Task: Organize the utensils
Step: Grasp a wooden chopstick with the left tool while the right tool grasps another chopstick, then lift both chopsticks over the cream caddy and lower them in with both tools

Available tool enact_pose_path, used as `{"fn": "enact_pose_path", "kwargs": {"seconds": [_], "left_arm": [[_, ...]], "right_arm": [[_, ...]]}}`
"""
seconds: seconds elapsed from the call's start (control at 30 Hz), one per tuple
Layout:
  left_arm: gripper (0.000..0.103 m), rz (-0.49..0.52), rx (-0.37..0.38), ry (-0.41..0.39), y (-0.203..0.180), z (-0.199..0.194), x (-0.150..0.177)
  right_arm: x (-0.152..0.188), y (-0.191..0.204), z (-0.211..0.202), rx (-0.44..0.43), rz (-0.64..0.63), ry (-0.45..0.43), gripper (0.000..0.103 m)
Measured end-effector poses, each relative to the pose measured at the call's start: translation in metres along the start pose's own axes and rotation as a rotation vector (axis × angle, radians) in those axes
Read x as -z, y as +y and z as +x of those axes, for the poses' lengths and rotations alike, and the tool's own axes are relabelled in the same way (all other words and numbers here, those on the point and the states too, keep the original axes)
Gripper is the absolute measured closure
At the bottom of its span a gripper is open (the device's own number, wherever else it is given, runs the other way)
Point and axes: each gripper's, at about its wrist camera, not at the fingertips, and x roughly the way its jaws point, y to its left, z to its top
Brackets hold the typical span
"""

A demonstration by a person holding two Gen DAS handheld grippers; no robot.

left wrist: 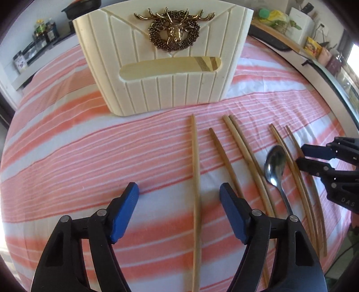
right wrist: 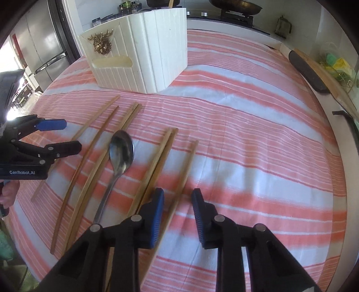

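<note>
A cream ribbed holder (left wrist: 161,65) with a brass deer emblem stands at the back of the striped cloth; it also shows in the right wrist view (right wrist: 143,51). Several wooden chopsticks (left wrist: 195,179) lie side by side in front of it, with a metal spoon (left wrist: 274,166) among them. My left gripper (left wrist: 179,193) is open and empty, its jaws either side of the leftmost chopstick. My right gripper (right wrist: 177,197) is open and empty, over the rightmost chopstick (right wrist: 186,170). The spoon (right wrist: 121,152) lies to its left.
The pink and white striped cloth (right wrist: 258,139) covers the table. A stove with a pan (right wrist: 235,6) is behind it. A cutting board and bags (right wrist: 323,69) lie along the right edge. Jars (left wrist: 40,33) stand on the back-left counter.
</note>
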Motion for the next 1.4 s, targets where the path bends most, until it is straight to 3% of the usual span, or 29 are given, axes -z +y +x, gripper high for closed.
{"fn": "enact_pose_path", "kwargs": {"seconds": [0.03,0.07,0.1,0.13,0.17,0.2,0.3,0.37,0.63,0.8,1.0,1.2,1.4], "left_arm": [[0.035,-0.001,-0.005,-0.005,0.001,0.002,-0.005],[0.048,-0.001,-0.003,-0.011,0.001,0.004,-0.010],[0.063,0.002,-0.002,-0.017,0.000,0.005,-0.015],[0.072,0.006,-0.004,-0.024,0.000,0.005,-0.019],[0.094,0.005,0.010,-0.026,0.001,0.006,-0.022],[0.098,-0.009,0.036,-0.024,0.003,0.006,-0.024],[0.098,-0.047,0.045,-0.067,0.012,-0.006,-0.024],[0.098,-0.071,0.065,-0.121,0.020,-0.028,-0.019],[0.098,-0.104,0.108,-0.347,0.039,-0.140,0.011],[0.098,-0.141,0.142,-0.462,0.042,-0.190,0.030],[0.099,-0.183,0.170,-0.530,0.046,-0.215,0.036],[0.099,-0.190,0.195,-0.587,0.052,-0.250,0.017],[0.099,-0.198,0.133,-0.725,0.063,-0.288,-0.039]], "right_arm": [[-0.007,0.001,0.004,0.004,-0.006,0.000,0.077],[-0.014,0.002,0.008,0.005,-0.004,0.002,0.079],[-0.021,0.001,0.012,0.007,0.003,0.002,0.087],[-0.028,0.000,0.015,0.004,0.012,0.004,0.094],[-0.033,-0.002,0.018,-0.008,0.026,0.009,0.096],[-0.038,-0.006,0.020,-0.021,0.044,0.013,0.097],[-0.048,-0.014,0.019,-0.054,0.099,-0.001,0.097],[-0.049,-0.017,0.002,-0.086,0.121,-0.054,0.097],[-0.037,-0.005,-0.100,-0.180,0.112,-0.293,0.097],[-0.014,0.011,-0.161,-0.175,0.075,-0.436,0.097],[-0.007,0.013,-0.197,-0.148,0.079,-0.563,0.097],[-0.034,0.007,-0.223,-0.127,0.087,-0.652,0.097],[-0.095,0.007,-0.252,-0.096,0.063,-0.749,0.097]]}}
